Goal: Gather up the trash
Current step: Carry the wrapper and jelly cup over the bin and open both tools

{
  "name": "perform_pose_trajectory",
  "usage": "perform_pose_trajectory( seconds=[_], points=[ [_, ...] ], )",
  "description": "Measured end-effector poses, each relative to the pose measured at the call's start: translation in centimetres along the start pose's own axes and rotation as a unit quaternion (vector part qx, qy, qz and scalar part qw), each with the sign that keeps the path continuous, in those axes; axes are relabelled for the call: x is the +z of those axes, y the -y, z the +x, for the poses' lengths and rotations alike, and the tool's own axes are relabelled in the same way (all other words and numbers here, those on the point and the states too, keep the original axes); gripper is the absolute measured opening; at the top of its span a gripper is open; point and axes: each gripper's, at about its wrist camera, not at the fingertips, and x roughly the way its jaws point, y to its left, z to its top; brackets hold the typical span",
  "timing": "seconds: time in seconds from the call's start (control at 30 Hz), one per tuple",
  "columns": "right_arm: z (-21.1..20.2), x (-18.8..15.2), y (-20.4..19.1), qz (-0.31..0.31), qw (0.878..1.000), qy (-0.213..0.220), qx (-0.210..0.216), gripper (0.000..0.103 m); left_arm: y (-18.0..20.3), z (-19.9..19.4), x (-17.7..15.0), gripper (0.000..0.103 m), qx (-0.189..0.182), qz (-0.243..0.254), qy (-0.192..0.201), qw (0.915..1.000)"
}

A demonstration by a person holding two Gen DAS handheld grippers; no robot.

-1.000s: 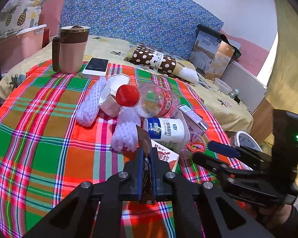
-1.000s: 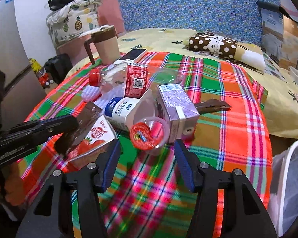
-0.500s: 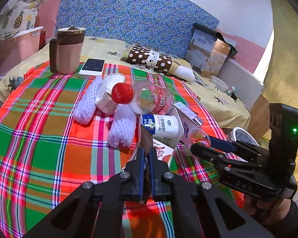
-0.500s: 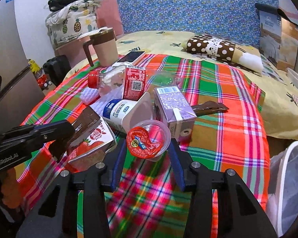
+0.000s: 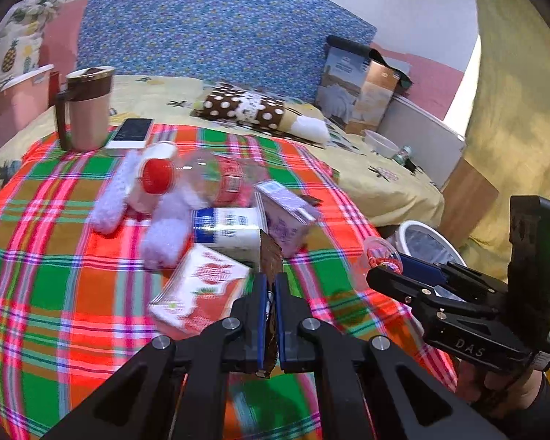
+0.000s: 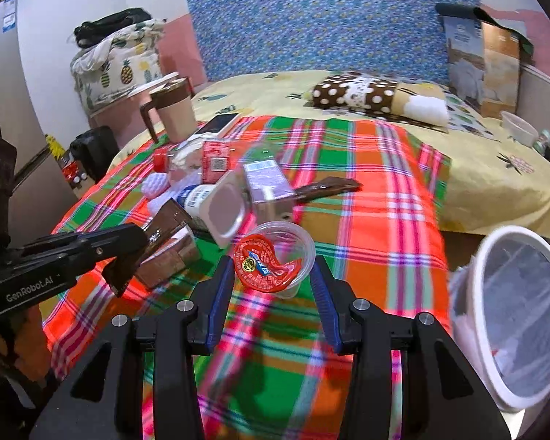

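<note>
Plaid tablecloth point(image 6: 385, 198) carries the litter heap. Your right gripper point(image 6: 273, 286) clamps a clear cup point(image 6: 278, 256), lifted toward the white bin point(image 6: 495, 330) beside the table; your left gripper point(image 5: 270, 293) pinches a brown wrapper point(image 5: 269, 256), fingers together, presumably bin-bound too.

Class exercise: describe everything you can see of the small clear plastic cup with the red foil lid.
The jelly cup is a small clear plastic tub, seemingly empty, with a red printed foil lid peeled back and crumpled but attached at the rim. It lies tipped on its side, mouth toward the camera, gripped between the blue pads of the right claw. It looks raised off the plaid cloth, near the white trash bin.
</note>
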Motion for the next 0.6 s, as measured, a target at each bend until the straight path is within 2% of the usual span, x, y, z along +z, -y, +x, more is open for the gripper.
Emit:
perform_pose_trajectory(
  seconds=[0.3,0.6],
  points=[
    [-2.4,-1.2,3.8,0.039,0.998,0.019,-0.038,0.045,5.3,2.4,0.2,0.004,-0.035,0.037,-0.019,0.9985],
    [-5.3,-2.8,8.9,0.090,0.991,0.039,-0.092,0.045,12.1,5.6,1.1,0.004,-0.079,0.085,-0.034,0.9927]
  ],
)
